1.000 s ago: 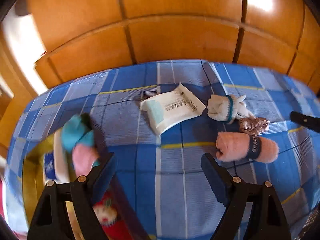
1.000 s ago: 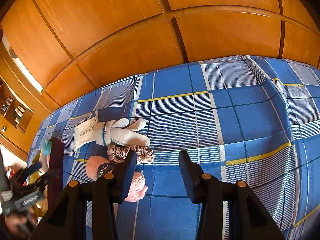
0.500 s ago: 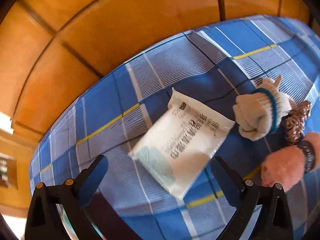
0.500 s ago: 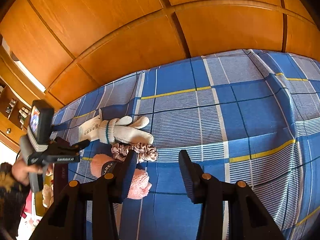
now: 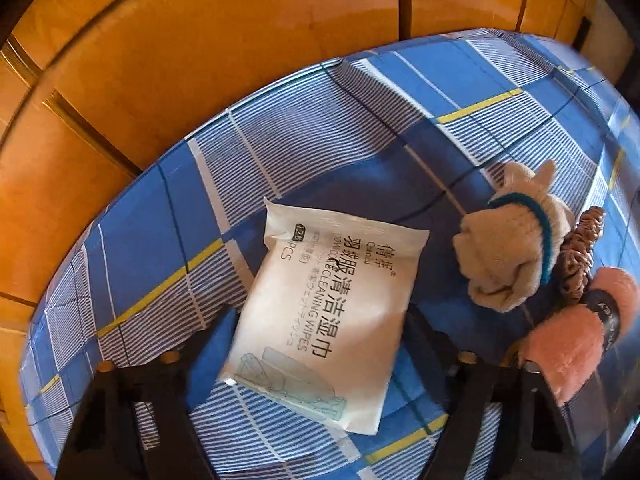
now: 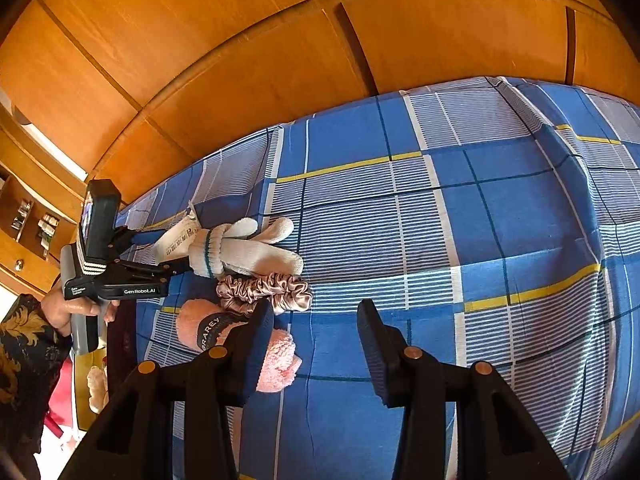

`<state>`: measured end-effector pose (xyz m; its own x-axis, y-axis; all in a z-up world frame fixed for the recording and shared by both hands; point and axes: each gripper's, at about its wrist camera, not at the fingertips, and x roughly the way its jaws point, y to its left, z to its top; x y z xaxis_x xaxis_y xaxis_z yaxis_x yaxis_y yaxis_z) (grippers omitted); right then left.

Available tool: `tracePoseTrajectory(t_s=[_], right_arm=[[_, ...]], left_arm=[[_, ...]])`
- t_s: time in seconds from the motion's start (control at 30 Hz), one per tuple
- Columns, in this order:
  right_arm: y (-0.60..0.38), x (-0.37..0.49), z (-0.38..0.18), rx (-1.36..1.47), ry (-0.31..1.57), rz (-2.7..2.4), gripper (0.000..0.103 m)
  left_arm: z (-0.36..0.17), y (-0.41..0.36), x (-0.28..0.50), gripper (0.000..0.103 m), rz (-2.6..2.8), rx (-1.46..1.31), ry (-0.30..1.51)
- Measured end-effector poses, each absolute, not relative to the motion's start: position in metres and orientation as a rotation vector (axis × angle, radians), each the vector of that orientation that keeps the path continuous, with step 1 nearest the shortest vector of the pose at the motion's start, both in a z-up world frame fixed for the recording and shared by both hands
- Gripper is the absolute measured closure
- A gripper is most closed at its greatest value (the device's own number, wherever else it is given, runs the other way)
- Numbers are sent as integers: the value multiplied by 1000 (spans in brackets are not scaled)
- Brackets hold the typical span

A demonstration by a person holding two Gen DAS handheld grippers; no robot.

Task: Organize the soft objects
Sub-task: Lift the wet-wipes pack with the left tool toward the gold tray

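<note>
Closing on the wipes pack (image 5: 326,312): left gripper (image 5: 316,344) straddles its near end on the blue checked bedsheet (image 5: 160,216), jaws just been narrowing, pads not clearly pressing yet. Pack looks light, squashy, slick film, so pinch across the short sides. Right wrist view: right gripper (image 6: 316,344) hangs part-open, empty, near the pink towel roll (image 6: 208,328), scrunchie (image 6: 264,286) and glove (image 6: 244,250).
</note>
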<state>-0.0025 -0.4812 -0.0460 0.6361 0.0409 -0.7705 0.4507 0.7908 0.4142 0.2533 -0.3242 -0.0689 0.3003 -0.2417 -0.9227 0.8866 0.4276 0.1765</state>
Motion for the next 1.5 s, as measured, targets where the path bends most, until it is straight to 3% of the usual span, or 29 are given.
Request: tracePoseTrajectory(t_s=[0.1, 0.43, 0.83, 1.5], right_arm=[[-480, -2, -47, 623, 863, -257, 59], [-476, 0, -49, 581, 878, -267, 59], [-451, 10, -53, 469, 890, -199, 59], [-419, 57, -55, 322, 887, -244, 59]], left_arm=[[-65, -321, 250, 38, -871, 775, 967], [-28, -288, 201, 38, -831, 664, 894], [28, -225, 82, 38, -859, 465, 768], [5, -113, 36, 38, -759, 135, 797]])
